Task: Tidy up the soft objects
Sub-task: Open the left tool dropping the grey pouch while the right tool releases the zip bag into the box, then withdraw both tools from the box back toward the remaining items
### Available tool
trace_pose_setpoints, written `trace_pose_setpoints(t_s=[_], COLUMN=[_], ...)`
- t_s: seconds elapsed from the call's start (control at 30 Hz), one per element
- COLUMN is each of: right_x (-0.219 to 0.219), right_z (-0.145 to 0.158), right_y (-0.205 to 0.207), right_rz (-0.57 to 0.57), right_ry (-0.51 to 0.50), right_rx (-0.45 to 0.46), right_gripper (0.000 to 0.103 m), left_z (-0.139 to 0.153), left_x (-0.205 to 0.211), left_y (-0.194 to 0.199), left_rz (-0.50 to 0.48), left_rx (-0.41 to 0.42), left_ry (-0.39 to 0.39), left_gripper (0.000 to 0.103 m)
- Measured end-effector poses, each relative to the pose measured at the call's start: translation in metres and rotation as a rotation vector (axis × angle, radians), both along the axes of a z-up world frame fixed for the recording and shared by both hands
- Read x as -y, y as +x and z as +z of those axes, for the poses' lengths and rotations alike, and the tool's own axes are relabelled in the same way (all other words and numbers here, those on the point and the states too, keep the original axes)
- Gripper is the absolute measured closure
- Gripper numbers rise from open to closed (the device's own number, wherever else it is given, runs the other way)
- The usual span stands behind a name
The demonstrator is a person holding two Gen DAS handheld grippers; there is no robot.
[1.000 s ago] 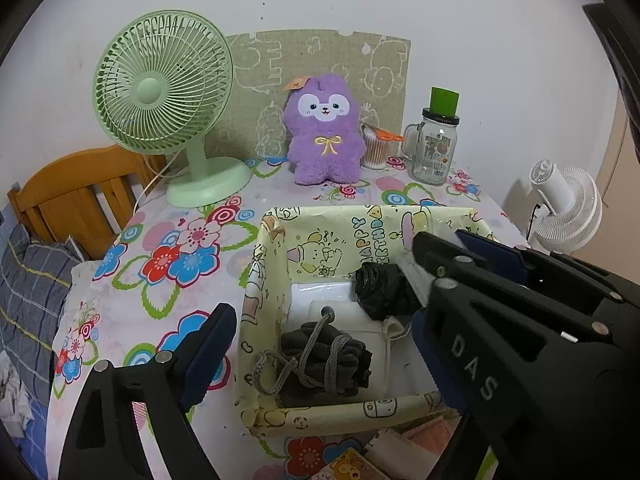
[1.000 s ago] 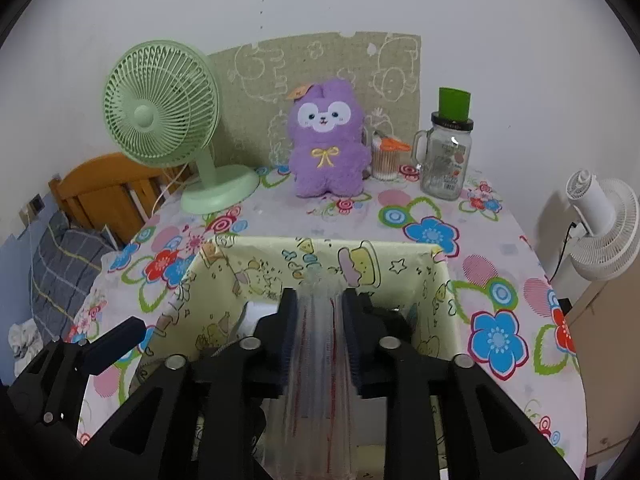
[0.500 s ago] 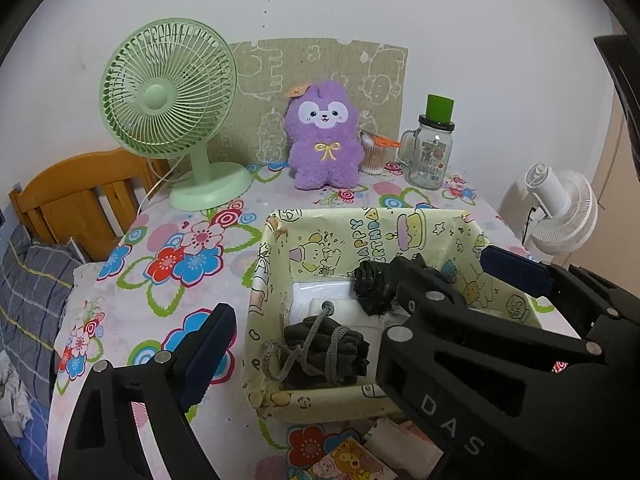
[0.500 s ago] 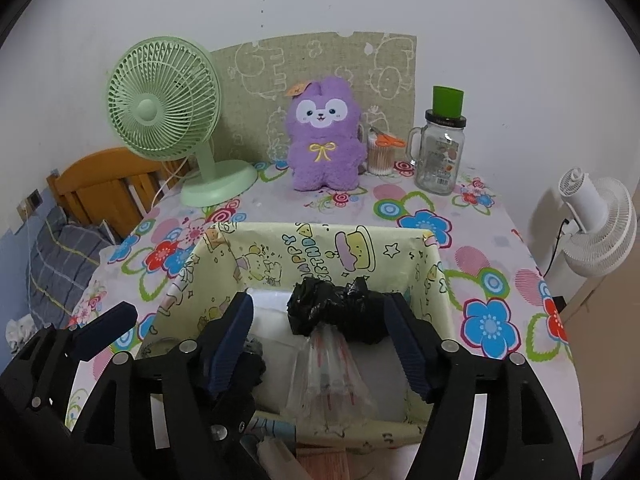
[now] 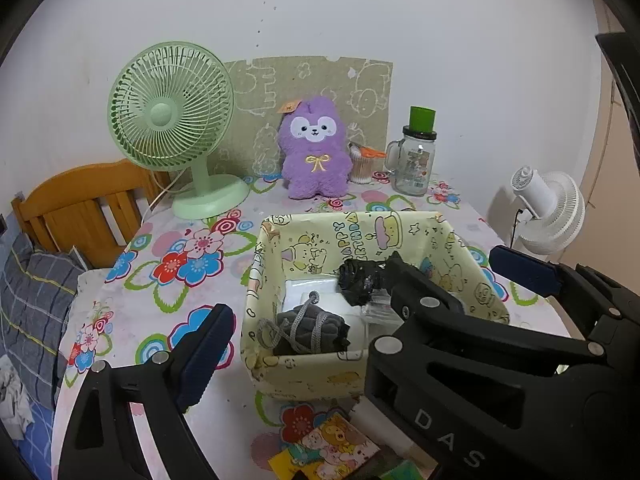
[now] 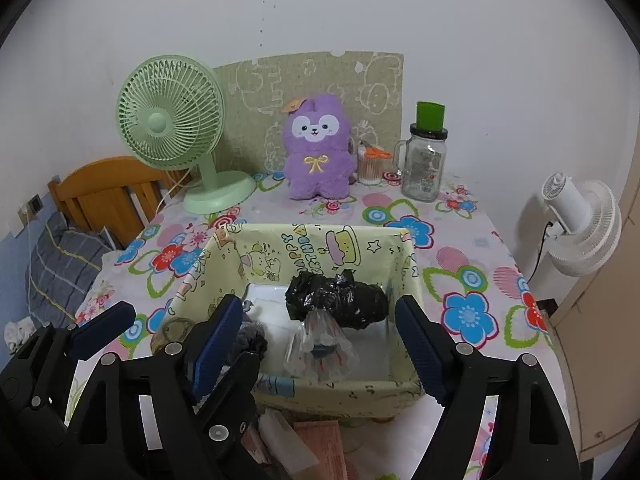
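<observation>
A yellow cartoon-print box stands on the flowered table. Inside lie a black plastic bundle, a dark grey drawstring pouch, a white flat pack and a clear plastic packet. My right gripper hovers over the box's near side, its jaws opening, the packet lying loose below them. My left gripper is open and empty at the box's near left corner. Its left finger shows, but the right gripper hides its right finger. A purple plush sits at the back.
At the back stand a green desk fan, a glass jar with a green lid and a cotton-swab tub. A white fan stands off the table's right edge and a wooden headboard on the left. Small packets lie at the near edge.
The right gripper was shut on the clear packet. Its jaws spread and the packet dropped into the box beside the black bundle. Both grippers drew back and up from the box.
</observation>
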State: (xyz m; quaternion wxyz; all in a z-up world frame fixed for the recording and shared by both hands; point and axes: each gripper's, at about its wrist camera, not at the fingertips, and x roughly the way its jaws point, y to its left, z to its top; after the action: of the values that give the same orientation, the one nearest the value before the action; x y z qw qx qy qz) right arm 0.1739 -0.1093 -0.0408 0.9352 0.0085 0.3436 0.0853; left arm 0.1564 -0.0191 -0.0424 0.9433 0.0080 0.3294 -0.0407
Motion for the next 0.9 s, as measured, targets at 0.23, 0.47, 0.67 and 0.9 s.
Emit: trace_pose_setpoints(t_s=[0.23,0.47,0.67,0.9], right_x=[0.004,0.009,0.013,0.018], right_z=[0.009,0.014,0.019,0.025], right_y=[-0.019,-0.036,-0.053,-0.072], right_rz=[-0.006,-0.013,-0.018,-0.021], right_ry=[0.000,-0.004,-0.007,-0.015], right_rx=[0.028,0.045,0.064,0.088], right_gripper=[0.020,0.016,0.016,0.015], left_z=[0.006,0.009,0.012,0.016], left_x=[0.005,0.009,0.012,0.016], left_y=[-0.015,-0.029,-0.043,-0.060], left_rz=[-0.012,-0.024,-0.032,-0.043], left_rx=[0.021,0.039,0.055,0.074], left_ry=[0.001,0.002,-0.001,-0.004], left_gripper=[0.010,0.008,0.007,0.006])
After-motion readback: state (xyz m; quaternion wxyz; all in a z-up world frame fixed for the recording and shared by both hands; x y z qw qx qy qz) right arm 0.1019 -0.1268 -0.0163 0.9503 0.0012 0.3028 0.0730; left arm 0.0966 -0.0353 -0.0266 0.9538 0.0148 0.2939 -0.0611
